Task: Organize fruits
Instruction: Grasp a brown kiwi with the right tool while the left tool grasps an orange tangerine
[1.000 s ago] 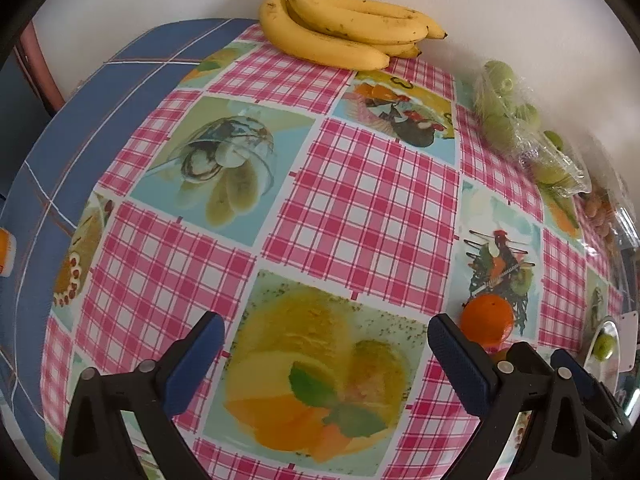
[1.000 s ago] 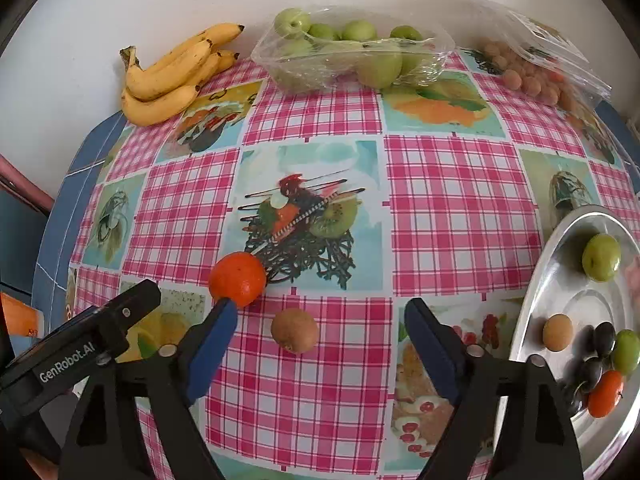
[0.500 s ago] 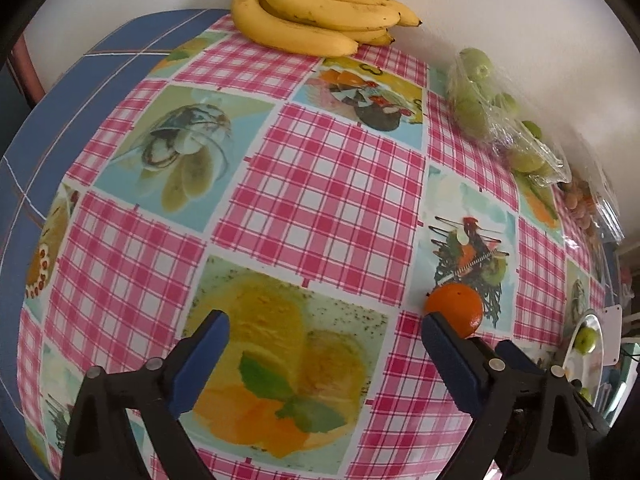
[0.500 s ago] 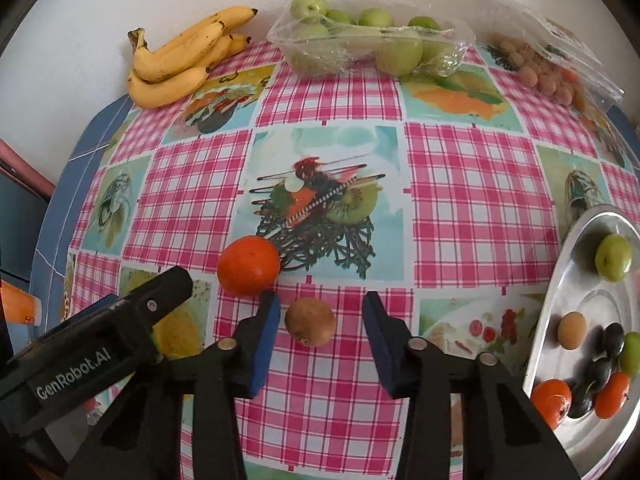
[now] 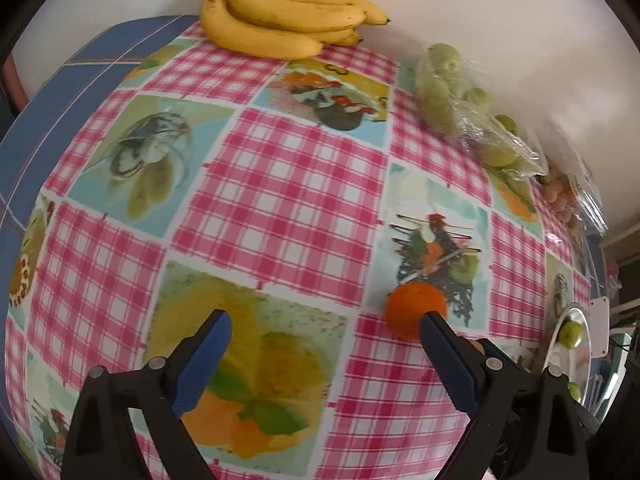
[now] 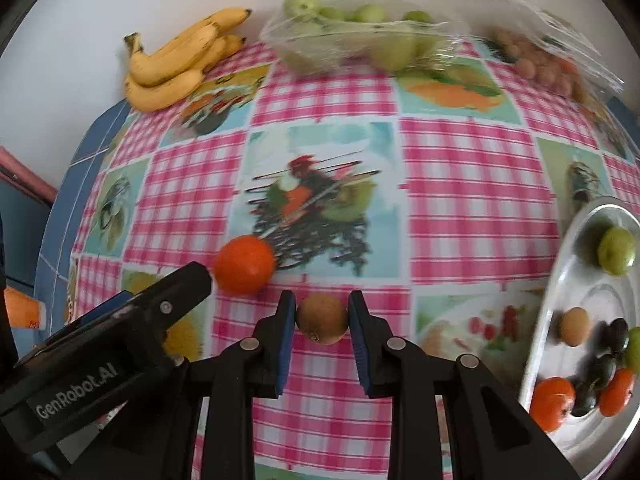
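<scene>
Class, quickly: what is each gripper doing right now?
Left gripper: open, holding nothing, its jaws narrowing slightly.
Right gripper: has just closed on the kiwi.

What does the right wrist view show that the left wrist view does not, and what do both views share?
Only the right wrist view shows the brown kiwi clamped by the right gripper, and the dark fruits on the metal tray.

Only the left wrist view shows the left gripper with its jaws open over the tablecloth, nothing between them.

Both show the orange, the bananas and the bagged green fruit by the wall.
</scene>
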Available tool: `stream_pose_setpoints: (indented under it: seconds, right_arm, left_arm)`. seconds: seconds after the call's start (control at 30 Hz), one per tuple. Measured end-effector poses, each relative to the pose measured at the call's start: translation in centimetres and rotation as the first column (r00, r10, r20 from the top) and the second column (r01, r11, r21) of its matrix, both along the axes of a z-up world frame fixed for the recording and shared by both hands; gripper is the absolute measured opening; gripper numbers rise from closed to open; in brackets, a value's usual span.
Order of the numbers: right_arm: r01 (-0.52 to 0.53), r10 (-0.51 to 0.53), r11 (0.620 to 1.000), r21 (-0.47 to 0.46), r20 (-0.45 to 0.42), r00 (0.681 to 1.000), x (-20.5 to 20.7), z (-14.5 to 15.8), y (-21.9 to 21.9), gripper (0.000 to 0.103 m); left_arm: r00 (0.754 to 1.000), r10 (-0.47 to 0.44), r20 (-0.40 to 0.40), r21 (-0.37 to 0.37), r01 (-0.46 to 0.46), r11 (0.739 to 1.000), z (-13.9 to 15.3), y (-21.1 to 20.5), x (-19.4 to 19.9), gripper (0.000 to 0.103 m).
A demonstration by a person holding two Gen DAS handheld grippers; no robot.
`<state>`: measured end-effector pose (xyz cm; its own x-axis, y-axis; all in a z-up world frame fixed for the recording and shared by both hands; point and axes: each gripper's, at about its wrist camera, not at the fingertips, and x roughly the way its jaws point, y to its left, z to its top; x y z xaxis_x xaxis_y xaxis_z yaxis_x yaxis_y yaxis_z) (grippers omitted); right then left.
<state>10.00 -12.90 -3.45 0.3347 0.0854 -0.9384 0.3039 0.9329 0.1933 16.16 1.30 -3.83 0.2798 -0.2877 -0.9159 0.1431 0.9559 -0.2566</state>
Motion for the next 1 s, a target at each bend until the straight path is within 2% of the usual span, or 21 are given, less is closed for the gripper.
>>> stream_pose_setpoints:
  seconds: [0.33,0.43,0.6,0.63,0.77,1.0]
  right_arm:
    - [0.074,-0.074,0.997,0.003,0.005,0.997,-1.2,0.4,-3.4,0.028]
    - [0.08,-0.08,0.997,-0.001,0.005,0.997,-1.4,0.5,-3.8,0.028]
    - [0.085,-0.085,0.996,0.0,0.006,0.996,-1.6,0.7,-4.1,0.028]
    - [0.086,-0.086,0.996,0.0,0.006,0.996,-1.7,0.7,-4.1,0.028]
    - [0.085,-0.085,0.996,0.0,0.01,0.996,-1.8,0.9,-4.2,0.028]
    - [0.084,-0.084,0.996,-0.003,0.024,0.996,-2.0,1.5,-4.2,0.028]
  left_arm:
    - [0.997,-0.074,0.018,-0.04,0.075,0.996,0.4,-3.1,0.1,0.08]
    - [0.996,-0.085,0.019,-0.051,0.086,0.995,0.4,-3.7,0.2,0.069]
    - [0.996,-0.086,0.01,-0.056,0.086,0.995,0.2,-4.2,0.1,0.065]
    - [0.996,-0.086,0.007,-0.061,0.087,0.994,0.1,-4.3,0.1,0.063]
    - [0.996,-0.094,-0.002,-0.07,0.094,0.993,0.0,-4.6,-0.2,0.041]
    - [0.995,-0.101,0.006,-0.072,0.101,0.992,0.7,-5.2,-0.5,0.039]
